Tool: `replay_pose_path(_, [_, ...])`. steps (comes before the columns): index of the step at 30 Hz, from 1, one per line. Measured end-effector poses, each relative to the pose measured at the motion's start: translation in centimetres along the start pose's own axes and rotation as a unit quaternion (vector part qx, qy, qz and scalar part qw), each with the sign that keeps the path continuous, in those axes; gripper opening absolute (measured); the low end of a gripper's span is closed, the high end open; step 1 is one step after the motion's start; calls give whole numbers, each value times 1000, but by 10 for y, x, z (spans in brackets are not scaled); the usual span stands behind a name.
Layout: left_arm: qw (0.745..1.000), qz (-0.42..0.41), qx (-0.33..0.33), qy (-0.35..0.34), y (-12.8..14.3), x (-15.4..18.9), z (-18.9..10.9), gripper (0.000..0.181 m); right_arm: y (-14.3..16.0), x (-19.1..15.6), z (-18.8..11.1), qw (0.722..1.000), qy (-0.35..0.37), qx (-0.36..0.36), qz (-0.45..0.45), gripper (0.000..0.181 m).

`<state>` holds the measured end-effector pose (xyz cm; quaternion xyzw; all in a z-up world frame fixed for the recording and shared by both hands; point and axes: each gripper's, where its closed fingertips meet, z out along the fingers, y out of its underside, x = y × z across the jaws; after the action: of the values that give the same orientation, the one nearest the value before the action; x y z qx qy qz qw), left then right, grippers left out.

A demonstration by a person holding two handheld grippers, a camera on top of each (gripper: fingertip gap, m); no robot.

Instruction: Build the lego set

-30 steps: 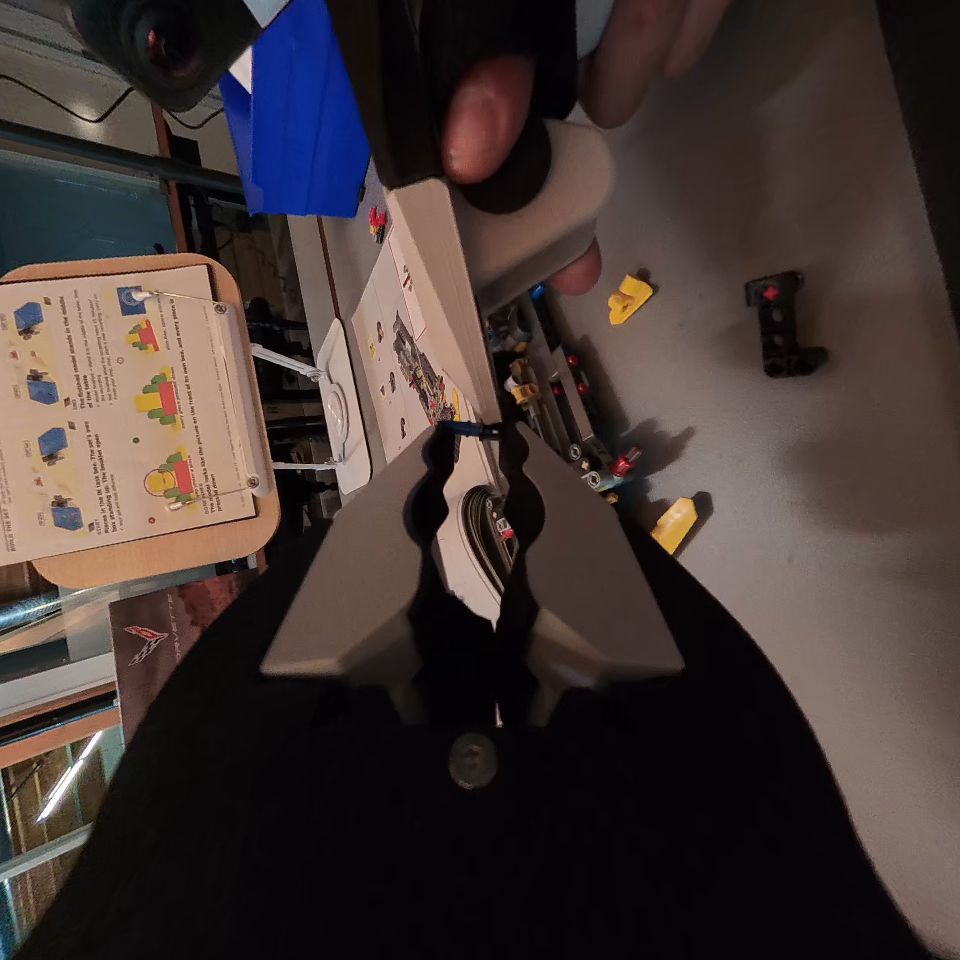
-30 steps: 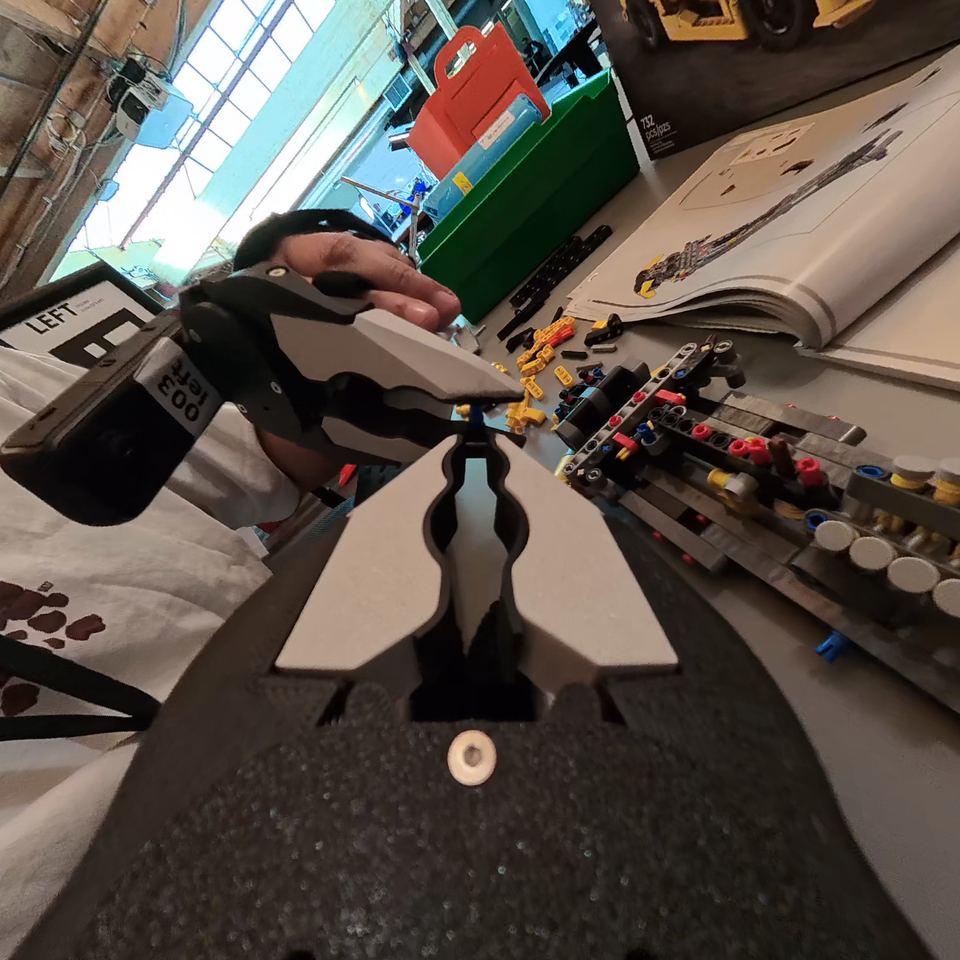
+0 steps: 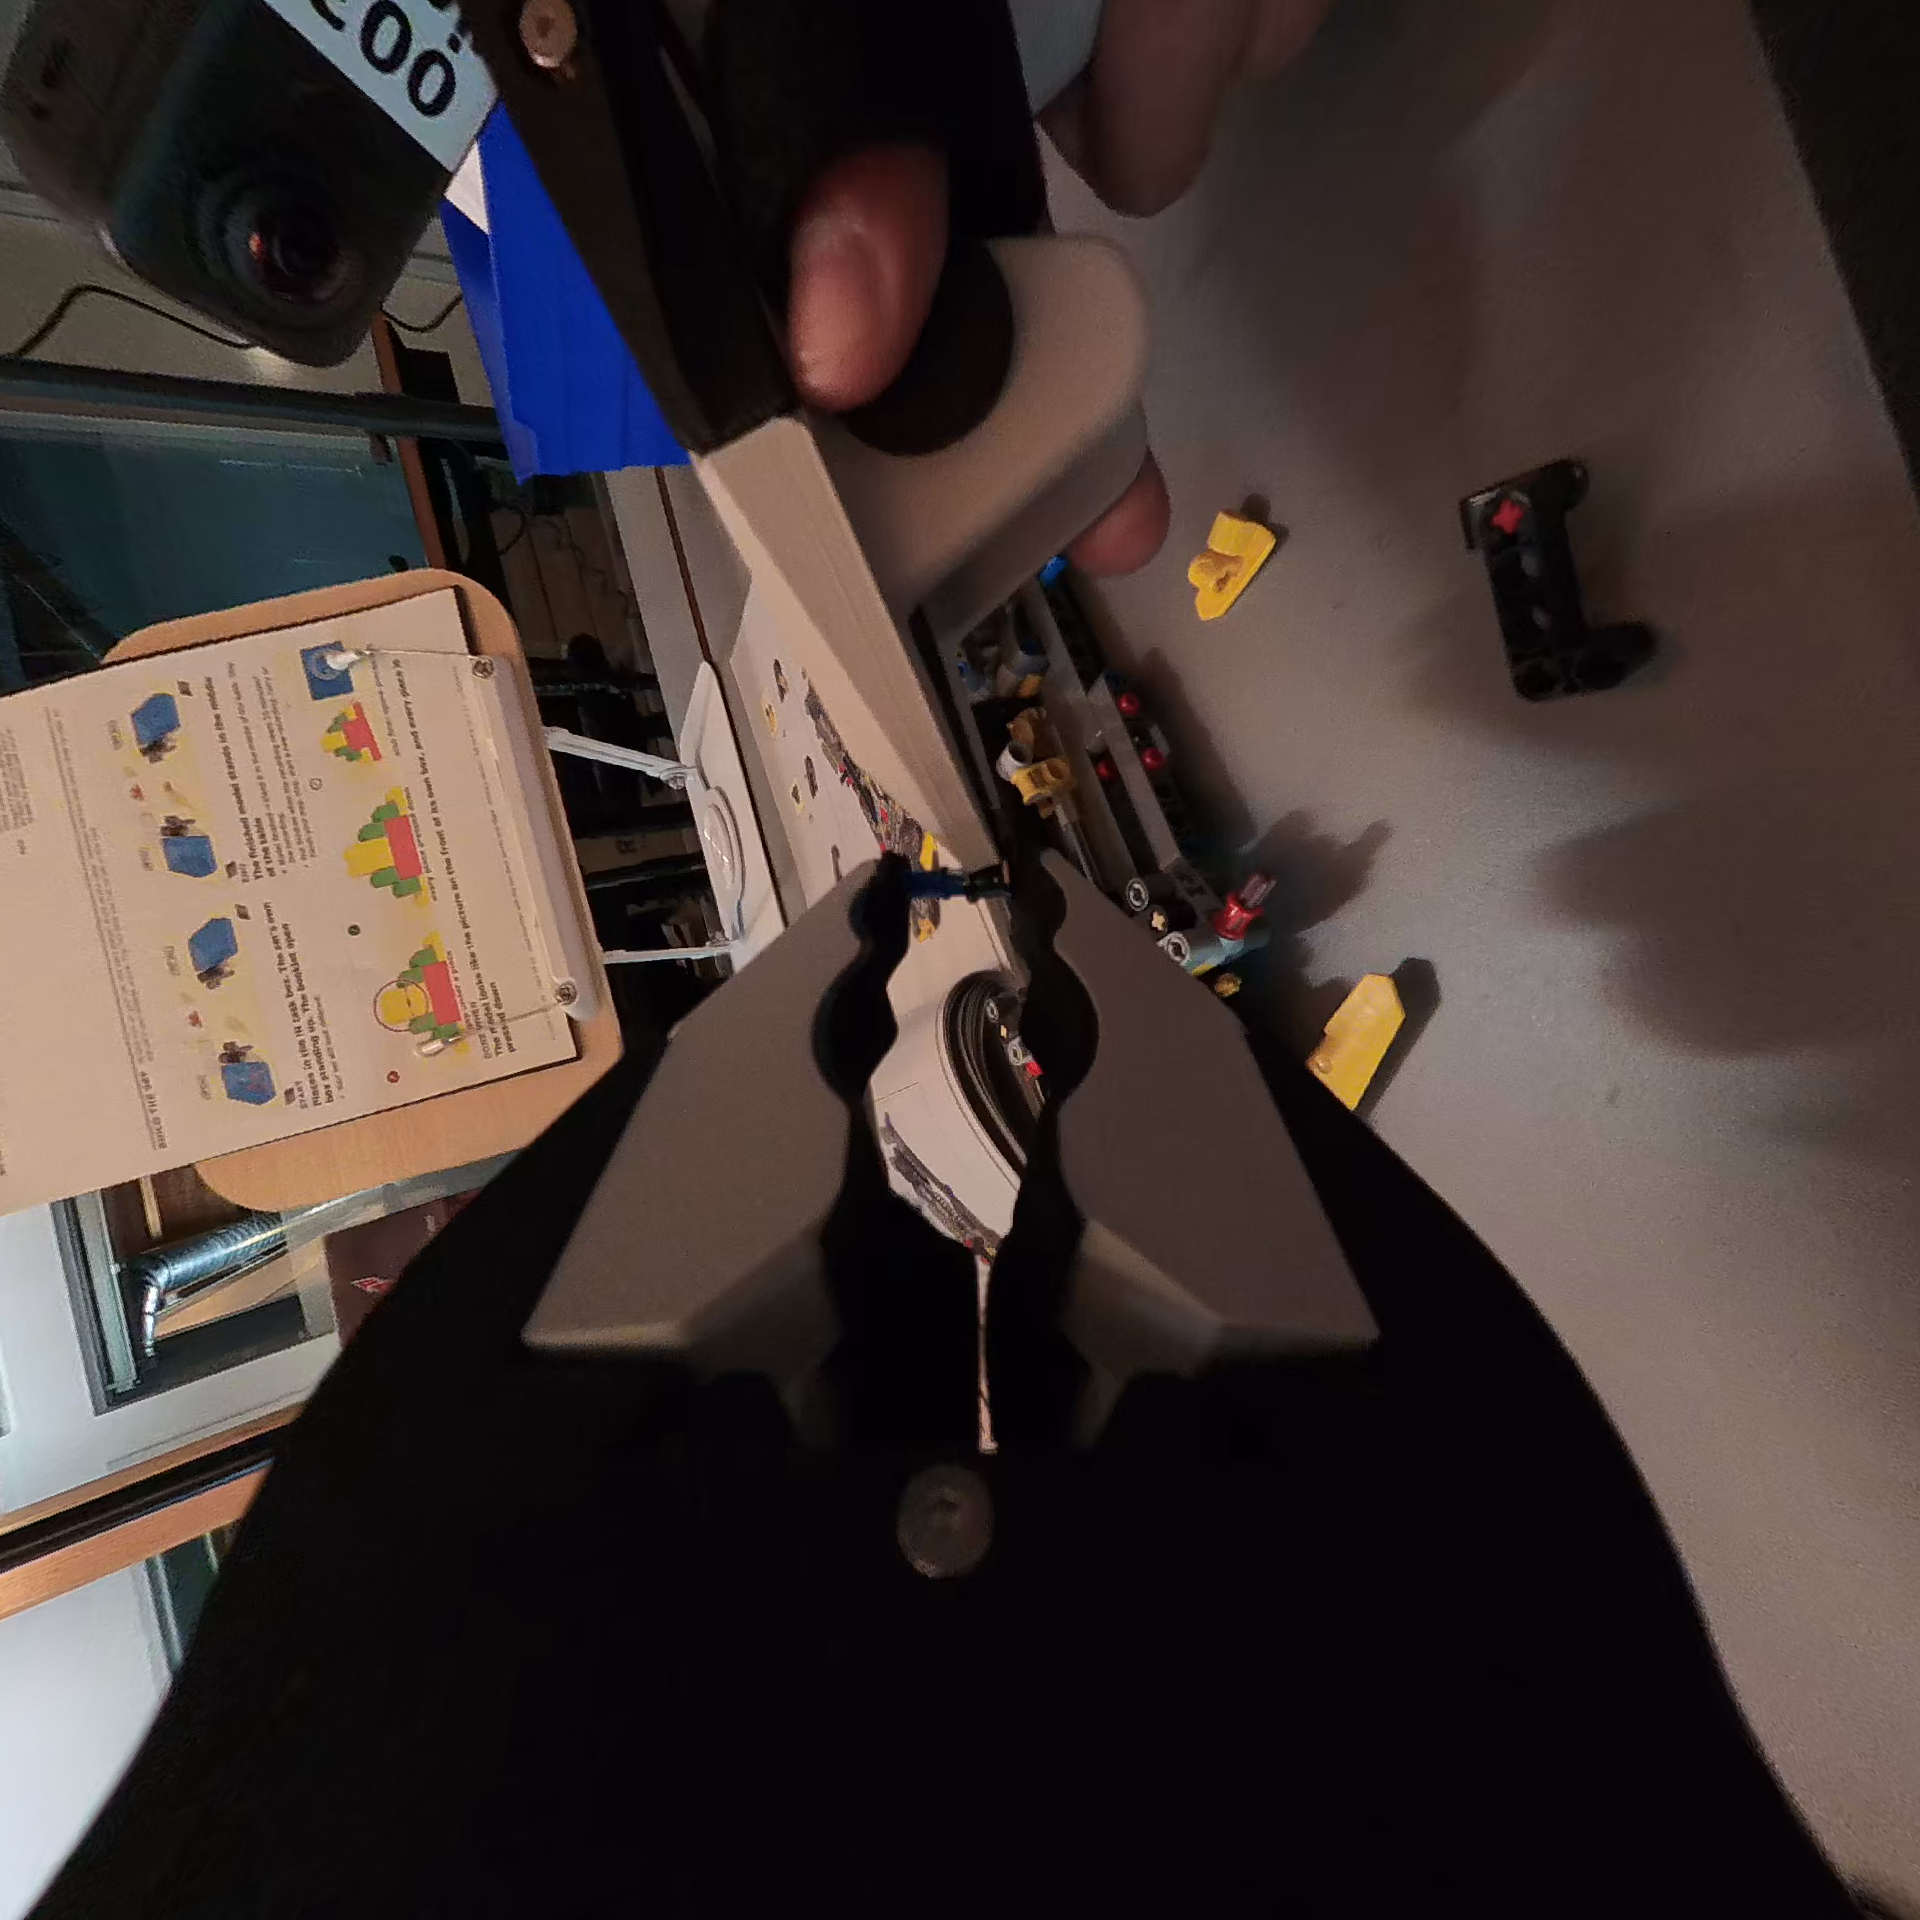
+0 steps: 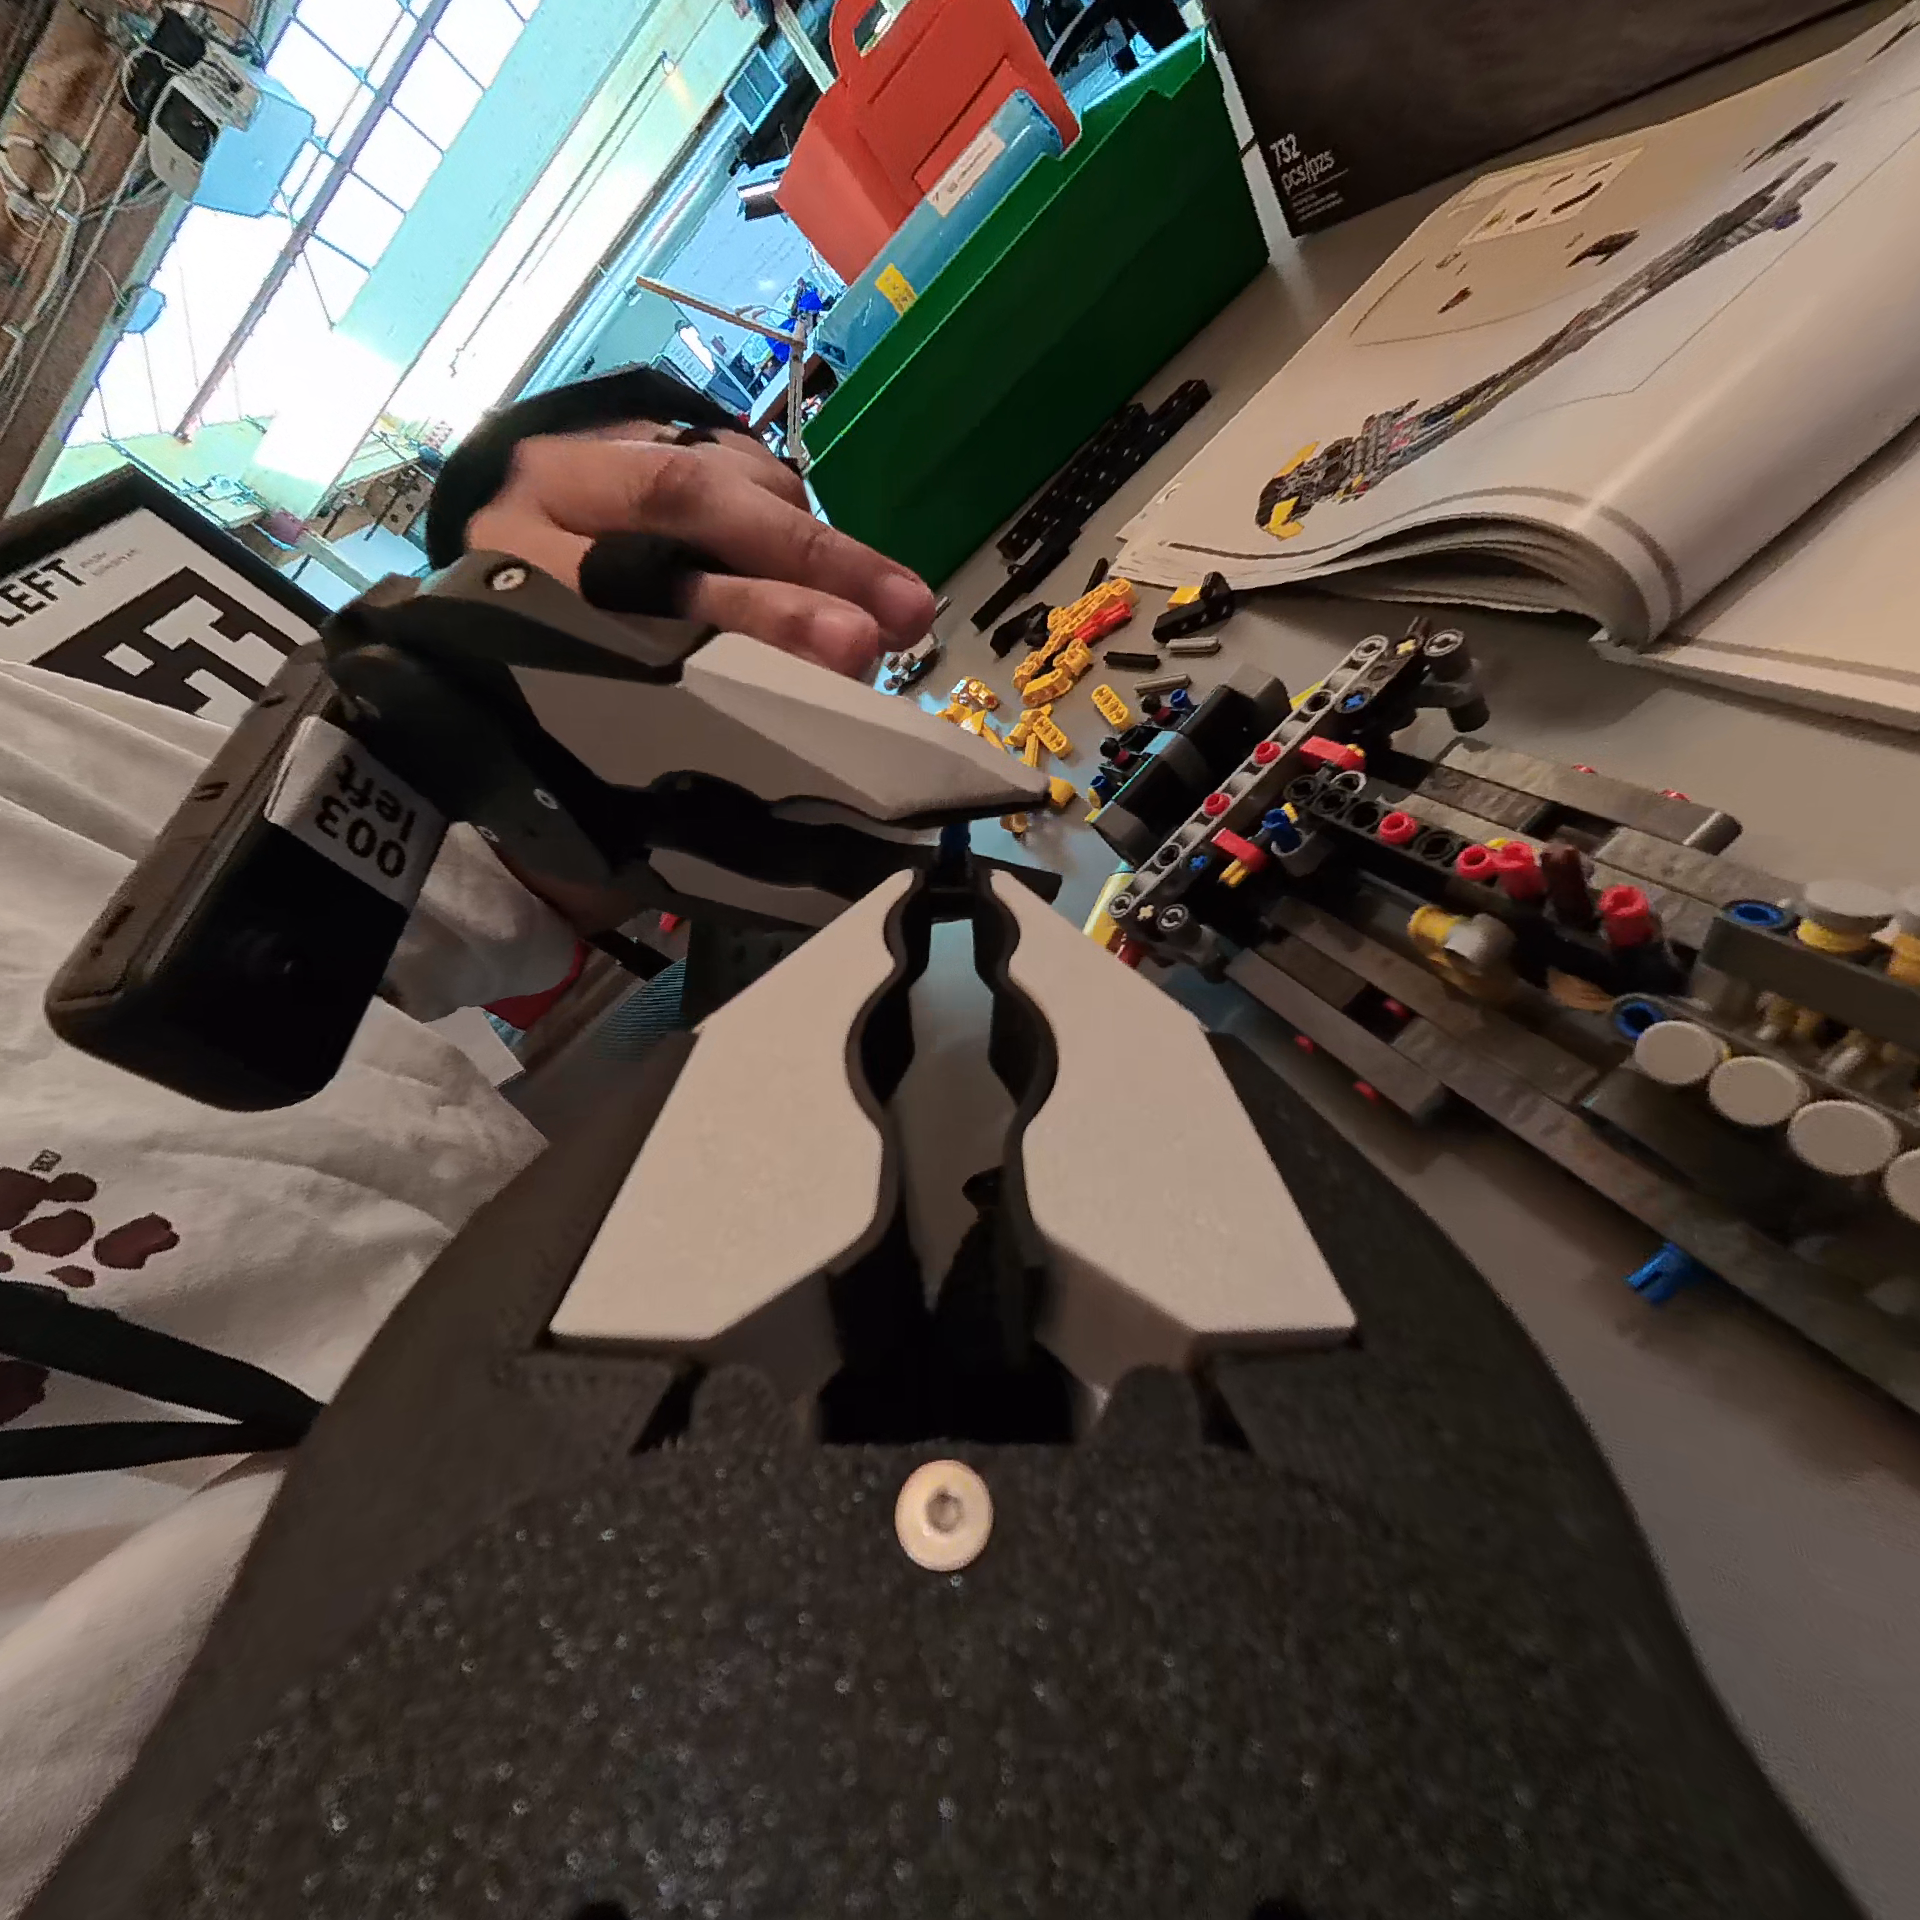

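Here two yellow pieces [image 3: 1231, 561] flank one black piece [image 3: 1548, 582].

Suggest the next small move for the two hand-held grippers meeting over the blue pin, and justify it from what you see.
Probably the left hand-held gripper should loosen slightly to hand the pin over. The small blue and black pin spans its tips, and the right hand-held gripper seems closed on the same pin, tip to tip. Which one truly bears it is unclear.
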<state>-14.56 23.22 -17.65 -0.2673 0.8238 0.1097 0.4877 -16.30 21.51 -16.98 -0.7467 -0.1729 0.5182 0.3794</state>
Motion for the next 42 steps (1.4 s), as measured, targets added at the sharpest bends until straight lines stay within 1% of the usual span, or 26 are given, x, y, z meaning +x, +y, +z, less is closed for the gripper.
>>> replay_pose_path(2, [1000,3,-10,-4,1,-4,-1,18,-5,-1,-2,1000,-2,14,0,6])
replay_pose_path(5, [1000,15,-23,6,1,-3,0,17,-4,-1,-2,1000,-7,14,9,5])
replay_pose_path(7, [999,30,-22,5,-1,-2,0,17,-3,-1,-3,1000,-9,10,8,5])
replay_pose_path(15, [999,25,-14,15,-4,-3,-1,17,-5,-3,-6,999,-28,21,32,5])
replay_pose_path(18, [1000,-20,9,17,-7,-8,-1,17,-8,-4,-8,998,-39,33,40,4])
replay_pose_path(20, [995,-80,49,22,-10,-11,-2,18,-13,-7,-11,996,-56,47,49,5])
replay_pose_path(21, [988,-131,72,36,-12,-13,-3,18,-14,-9,-13,994,-73,52,67,6])
replay_pose_path(23, [965,-231,112,60,-11,-20,-7,17,-22,-8,-18,988,-96,76,97,6])
replay_pose_path(24, [947,-282,134,73,-11,-24,-9,19,-28,-10,-23,983,-113,94,110,6])
replay_pose_path(25, [923,-336,162,99,-12,-24,-12,21,-35,-10,-28,978,-127,114,120,6])
replay_pose_path(26, [890,-391,195,128,-17,-25,-16,21,-40,-11,-32,974,-139,129,128,5])
replay_pose_path(27, [849,-447,235,154,-23,-28,-21,18,-44,-10,-35,971,-142,142,129,6])
replay_pose_path(28, [806,-493,272,181,-29,-30,-26,18,-48,-11,-37,971,-141,155,119,6])
replay_pose_path(29, [769,-527,302,200,-33,-34,-29,18,-51,-13,-39,972,-133,166,96,6])
replay_pose_path(30, [743,-553,318,204,-33,-37,-29,18,-55,-17,-41,975,-121,179,60,6])
replay_pose_path(31, [727,-568,327,206,-32,-39,-28,18,-58,-23,-42,976,-112,188,15,6])
replay_pose_path(32, [718,-574,334,208,-31,-39,-28,19,-58,-26,-41,977,-91,189,-29,6])
replay_pose_path(34, [713,-572,352,199,-31,-43,-32,21,-54,-22,-36,978,-29,179,-103,6])
replay_pose_path(36, [714,-567,368,184,-29,-48,-38,19,-53,-35,-34,970,-36,185,-155,6])
replay_pose_path(38, [713,-561,380,180,-29,-50,-44,16,-48,-36,-28,972,-35,168,-163,6])
replay_pose_path(39, [713,-557,385,182,-30,-49,-47,15,-44,-37,-26,975,-46,155,-155,6])
replay_pose_path(41, [720,-546,388,182,-32,-47,-49,12,-44,-44,-25,975,-68,151,-149,6])
replay_pose_path(42, [722,-544,386,182,-32,-46,-50,11,-44,-44,-25,973,-63,153,-159,6])
